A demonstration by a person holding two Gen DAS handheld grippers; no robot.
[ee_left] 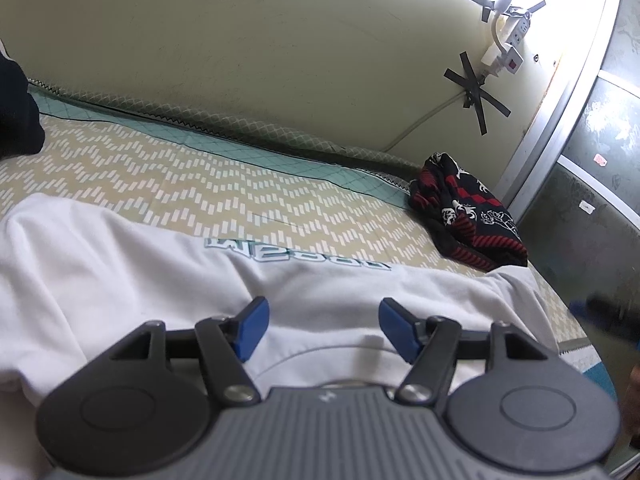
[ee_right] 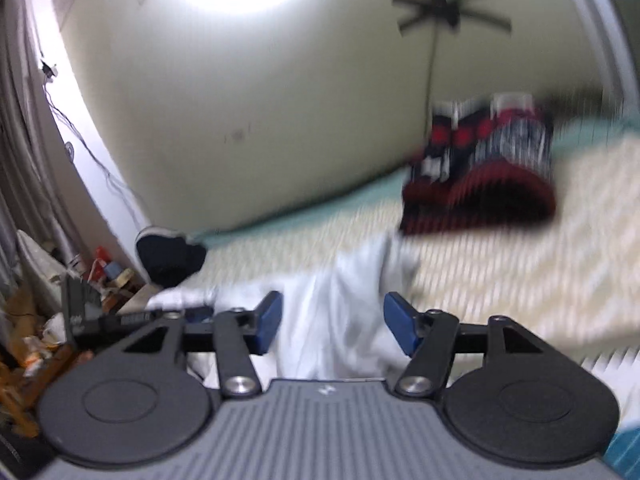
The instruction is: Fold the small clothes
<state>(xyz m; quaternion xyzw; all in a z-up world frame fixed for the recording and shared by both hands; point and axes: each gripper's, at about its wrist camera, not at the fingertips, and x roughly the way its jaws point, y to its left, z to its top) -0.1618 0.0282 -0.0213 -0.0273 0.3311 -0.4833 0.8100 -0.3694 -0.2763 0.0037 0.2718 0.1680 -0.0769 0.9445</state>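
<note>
A white garment (ee_left: 132,276) with teal lettering lies spread across the patterned bed mat (ee_left: 168,168). My left gripper (ee_left: 324,328) hovers just over its near part, jaws apart, blue pads (ee_left: 252,328) gripping nothing. A folded black, red and white patterned cloth (ee_left: 466,216) rests at the mat's far right. In the blurred right wrist view the white garment (ee_right: 340,312) runs away from my right gripper (ee_right: 332,324), which is open above it. The patterned cloth (ee_right: 480,168) lies beyond.
A pale wall (ee_left: 280,60) with taped cables and a power strip (ee_left: 516,36) runs behind the bed. A metal-framed glass door (ee_left: 580,140) stands on the right. A dark bundle (ee_right: 168,256) sits at the mat's far end, with floor clutter (ee_right: 48,320) beside the bed.
</note>
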